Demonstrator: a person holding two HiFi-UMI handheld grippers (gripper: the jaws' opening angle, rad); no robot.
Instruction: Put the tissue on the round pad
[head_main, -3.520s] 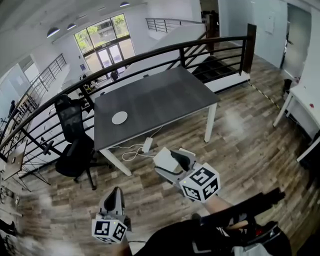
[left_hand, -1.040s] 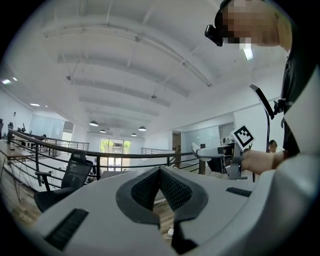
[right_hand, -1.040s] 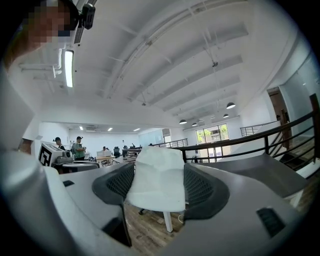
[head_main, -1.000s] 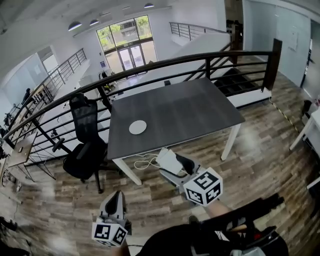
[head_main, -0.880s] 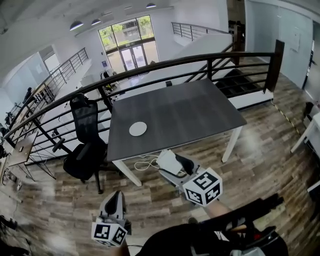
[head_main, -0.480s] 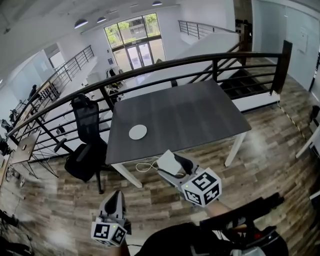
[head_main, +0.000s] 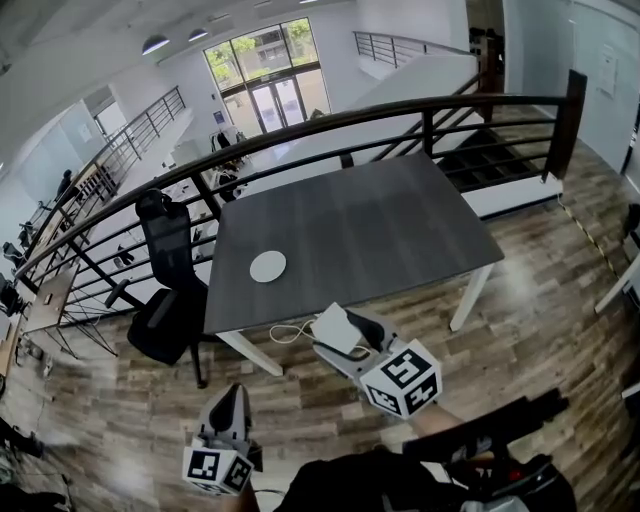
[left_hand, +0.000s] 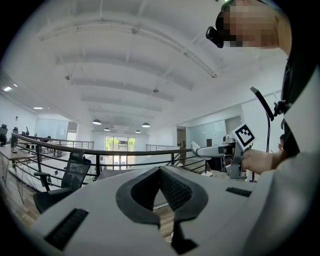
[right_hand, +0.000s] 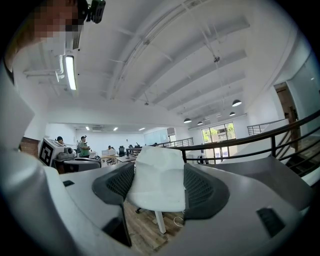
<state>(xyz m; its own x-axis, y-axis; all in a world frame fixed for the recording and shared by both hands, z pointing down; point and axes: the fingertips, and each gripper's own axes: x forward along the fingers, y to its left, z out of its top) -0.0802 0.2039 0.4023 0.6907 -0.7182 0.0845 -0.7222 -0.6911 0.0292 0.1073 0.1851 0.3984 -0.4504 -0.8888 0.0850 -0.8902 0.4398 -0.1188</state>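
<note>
White and soft-looking, the tissue (head_main: 332, 325) sits clamped in the right hand-held gripper (head_main: 342, 338) in the head view. It hangs over the wooden floor, just short of the near edge of the dark grey worktop (head_main: 400, 215). The round pad (head_main: 267, 266) lies alone on the worktop's left part, well apart from the tissue. I judge the step in hand to be the carry: the pick is done and the placing is not yet begun. The next move calls for bringing the right hand-held gripper forward and leftward over the worktop edge, lowering it onto the pad, then letting the jaws part. The left hand-held gripper (head_main: 231, 392) hangs low and idle, away from that path. A black office chair (head_main: 160, 295) stands at the worktop's left end and a loose cable (head_main: 280, 330) lies on the floor beneath. A dark railing (head_main: 330, 118) runs behind. None of them blocks the way to the pad.

In the left gripper view, the left hand-held gripper (left_hand: 160, 172) has its jaws together with nothing between them.

In the right gripper view, both pads press on the tissue (right_hand: 156, 187), which fills the gap of the right hand-held gripper (right_hand: 159, 167). The worktop is not plainly in this view.
</note>
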